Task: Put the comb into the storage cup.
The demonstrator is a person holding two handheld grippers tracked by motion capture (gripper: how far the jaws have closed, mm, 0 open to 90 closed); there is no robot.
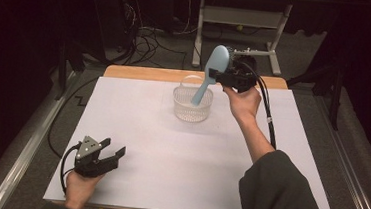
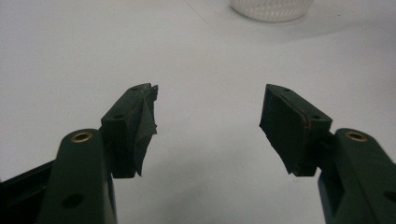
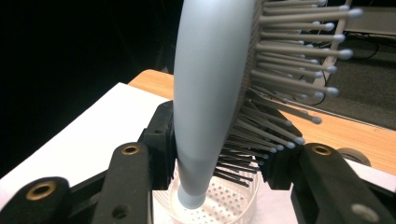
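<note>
High view: right gripper [image 1: 214, 77] clamps a light-blue hairbrush [image 1: 211, 74] above the white perforated basket [image 1: 191, 111], handle tip just inside its rim. Left gripper [image 1: 112, 148], jaws wide apart and empty, rests on the white table [image 1: 169, 163].

Left gripper [image 2: 208, 122]: black jaws spread wide over white table sheet [image 2: 93, 51]; white perforated plastic basket [image 2: 272, 8] at far edge.

I see the pale blue hairbrush [image 1: 211, 74] held tilted, head up, bristles facing away from me, its handle tip dipping into the white perforated basket [image 1: 191, 110] mid-table.
</note>
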